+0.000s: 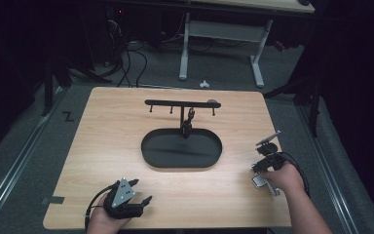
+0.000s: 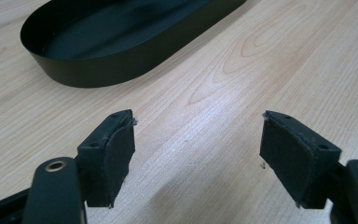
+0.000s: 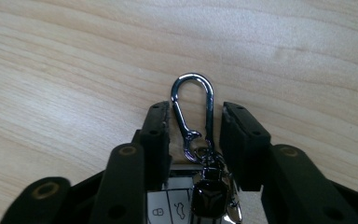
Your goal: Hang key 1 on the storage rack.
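Observation:
A car key fob [image 3: 165, 207] lies on the wooden table with a silver carabiner clip [image 3: 192, 75] on its ring. My right gripper [image 3: 195, 116] points down over it, one jaw on each side of the clip with a thin gap at both sides, so it is open. In the high view this right gripper [image 1: 259, 168] sits near the table's right edge, the fob [image 1: 259, 181] just below it. My left gripper [image 1: 141, 191] rests at the front left, jaws wide open and empty [image 2: 198, 140], aimed toward the black oval tray [image 2: 121, 60].
The black oval tray [image 1: 148, 156] lies mid-table. Behind it stands a black T-shaped hook rack [image 1: 181, 103] with a dark key bunch [image 1: 189, 121] hanging over the tray. Bare wood lies between the tray and both grippers. A white desk frame [image 1: 185, 53] stands on the floor beyond.

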Demonstrator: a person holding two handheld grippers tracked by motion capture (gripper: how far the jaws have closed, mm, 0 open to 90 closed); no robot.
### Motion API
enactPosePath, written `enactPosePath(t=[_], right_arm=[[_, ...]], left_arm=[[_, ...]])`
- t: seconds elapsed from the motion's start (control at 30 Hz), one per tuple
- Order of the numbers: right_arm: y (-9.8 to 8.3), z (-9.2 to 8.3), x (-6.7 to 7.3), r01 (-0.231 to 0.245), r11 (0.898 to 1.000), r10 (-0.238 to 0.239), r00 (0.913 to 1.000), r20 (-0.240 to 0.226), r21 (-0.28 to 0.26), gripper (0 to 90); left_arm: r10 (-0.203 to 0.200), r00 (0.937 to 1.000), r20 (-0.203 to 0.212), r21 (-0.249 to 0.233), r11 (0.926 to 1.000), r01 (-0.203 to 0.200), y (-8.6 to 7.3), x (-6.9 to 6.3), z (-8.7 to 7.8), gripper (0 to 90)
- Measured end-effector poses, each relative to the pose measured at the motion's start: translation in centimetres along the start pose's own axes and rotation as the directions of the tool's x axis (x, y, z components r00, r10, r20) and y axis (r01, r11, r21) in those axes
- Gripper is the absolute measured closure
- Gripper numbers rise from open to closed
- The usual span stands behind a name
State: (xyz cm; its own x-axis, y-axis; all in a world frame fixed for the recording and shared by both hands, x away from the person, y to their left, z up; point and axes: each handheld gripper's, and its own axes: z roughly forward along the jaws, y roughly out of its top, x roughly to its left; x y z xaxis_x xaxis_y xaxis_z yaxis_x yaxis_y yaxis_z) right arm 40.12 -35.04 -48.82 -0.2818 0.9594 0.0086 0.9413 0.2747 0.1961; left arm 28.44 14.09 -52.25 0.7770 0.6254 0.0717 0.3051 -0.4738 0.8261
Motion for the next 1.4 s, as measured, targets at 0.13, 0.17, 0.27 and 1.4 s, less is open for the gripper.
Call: enactPosePath(t=[0.13,0.17,0.27,1.4], right_arm=[[-0.2,-0.1,0.0,-0.003,1.0,0.003,1.0,0.004,-0.008,70.5],[-0.3,0.0,-0.1,-0.004,1.0,0.004,1.0,0.0,-0.011,71.0],[-0.4,-0.1,-0.1,-0.007,1.0,0.007,1.0,-0.007,0.001,72.4],[0.1,-2.0,1.7,0.052,0.999,-0.052,0.9987,0.006,-0.013,86.2]], left_arm=[[0.001,1.0,0.0,-0.001,1.0,-0.001,0.0,-0.1,0.1,26.9],[0.001,1.0,0.001,0.0,1.0,-0.001,0.0,-0.1,0.0,26.9],[0.002,1.0,0.001,0.0,1.0,-0.002,0.0,-0.1,0.0,26.9],[0.005,0.9999,0.01,-0.003,1.0,-0.005,0.0,-0.1,0.1,27.5]])
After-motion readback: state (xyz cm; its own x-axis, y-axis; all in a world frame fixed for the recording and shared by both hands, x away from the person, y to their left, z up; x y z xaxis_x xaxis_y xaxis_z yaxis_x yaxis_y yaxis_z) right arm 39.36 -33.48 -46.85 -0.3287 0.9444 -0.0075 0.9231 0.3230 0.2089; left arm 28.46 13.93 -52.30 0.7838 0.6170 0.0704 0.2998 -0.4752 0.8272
